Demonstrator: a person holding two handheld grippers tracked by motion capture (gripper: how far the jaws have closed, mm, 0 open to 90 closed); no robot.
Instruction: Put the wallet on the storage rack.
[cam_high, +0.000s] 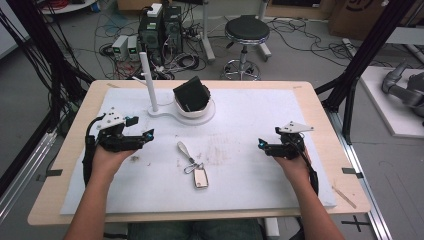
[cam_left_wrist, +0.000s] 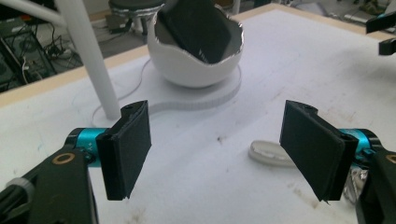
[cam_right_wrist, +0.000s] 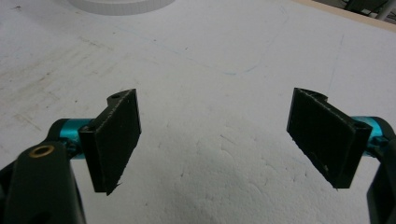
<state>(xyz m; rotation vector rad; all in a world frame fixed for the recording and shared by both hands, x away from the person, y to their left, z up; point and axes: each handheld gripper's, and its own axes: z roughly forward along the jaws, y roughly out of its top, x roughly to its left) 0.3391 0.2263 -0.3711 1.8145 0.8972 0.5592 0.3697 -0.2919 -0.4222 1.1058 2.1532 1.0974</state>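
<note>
White foam sheet (cam_high: 240, 165) covers the wooden table (cam_high: 65, 180) under both of my tools, and nothing is clamped in either one. My left gripper (cam_high: 141, 137) has its jaws standing wide apart with only bare sheet between them; in the left gripper view the same gripper (cam_left_wrist: 217, 149) looks along those two black pads toward a white egg-shaped bowl (cam_left_wrist: 196, 60) straight ahead, well beyond the tips, with a dark flat case (cam_left_wrist: 198, 28) leaning inside it. That bowl sits on a flat white base, and a white upright post (cam_left_wrist: 91, 56) rises from the same base ahead of my left-hand pad. Just off the far pad, low on the sheet, lies the pale strap end of the key fob (cam_left_wrist: 268, 154), near the jaw but not touching it. From the high view the key fob (cam_high: 192, 164) lies between my two grippers, strap toward the bowl, metal ring in the middle, pale tag nearest me. My right gripper (cam_high: 264, 145) points inward toward that fob and stays well apart from it; in the right gripper view the gripper (cam_right_wrist: 215, 140) shows its jaws spread wide too, holding nothing, with scuffed white sheet beneath.
</note>
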